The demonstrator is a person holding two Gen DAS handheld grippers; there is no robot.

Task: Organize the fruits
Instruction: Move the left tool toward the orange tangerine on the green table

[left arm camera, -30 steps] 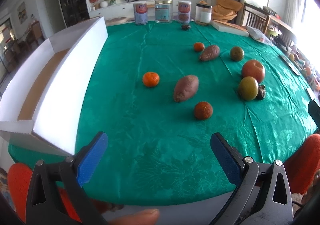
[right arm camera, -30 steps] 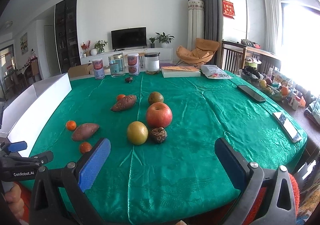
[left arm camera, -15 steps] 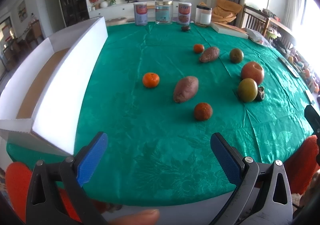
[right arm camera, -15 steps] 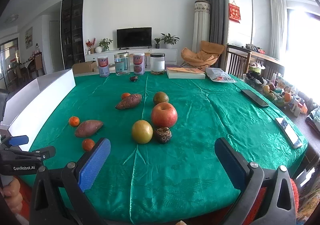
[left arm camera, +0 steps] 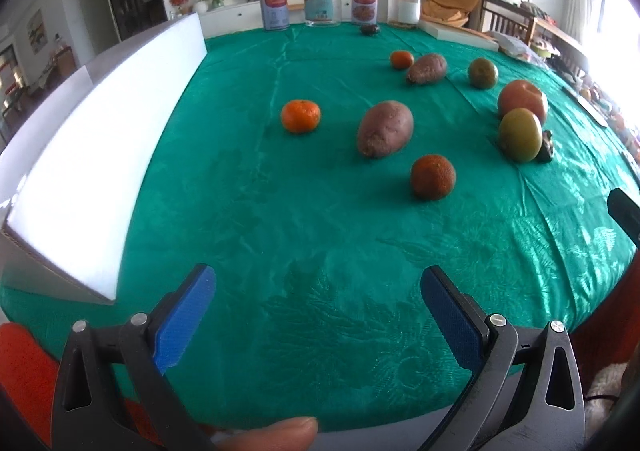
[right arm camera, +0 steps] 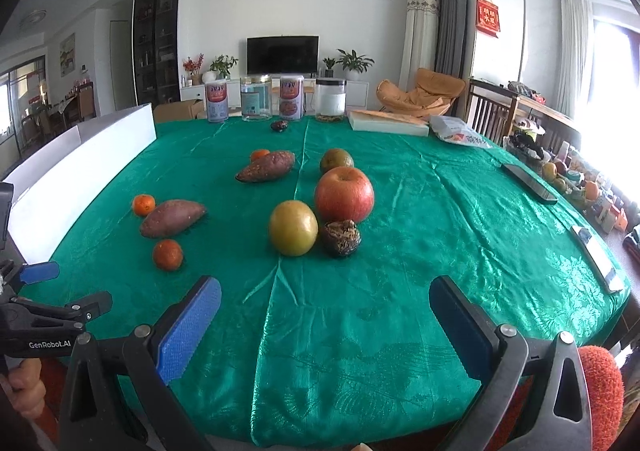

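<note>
Fruit lies scattered on a green tablecloth (left arm camera: 280, 211). Nearest my left gripper (left arm camera: 318, 311) are a dark orange (left arm camera: 433, 176), a sweet potato (left arm camera: 385, 128) and a bright tangerine (left arm camera: 301, 116). Farther right sit a yellow-green fruit (left arm camera: 520, 135) and a red apple (left arm camera: 522, 99). My right gripper (right arm camera: 325, 325) faces the yellow-green fruit (right arm camera: 293, 227), the apple (right arm camera: 344, 194) and a dark shrivelled fruit (right arm camera: 341, 237). Both grippers stand open with nothing between the blue pads, over the table's near edge. A white cardboard box (left arm camera: 92, 155) runs along the left side.
A second sweet potato (right arm camera: 266, 167), a small orange (right arm camera: 260, 154) and a green fruit (right arm camera: 336, 159) lie farther back. Several tins and jars (right arm camera: 256, 97) line the far edge. Two phones (right arm camera: 528, 182) lie at the right. My left gripper (right arm camera: 40, 303) shows at the lower left.
The left gripper has moved forward over the table and lower, so the fruit looks nearer. The right view has tilted up and shifted slightly. No fruit has moved.
</note>
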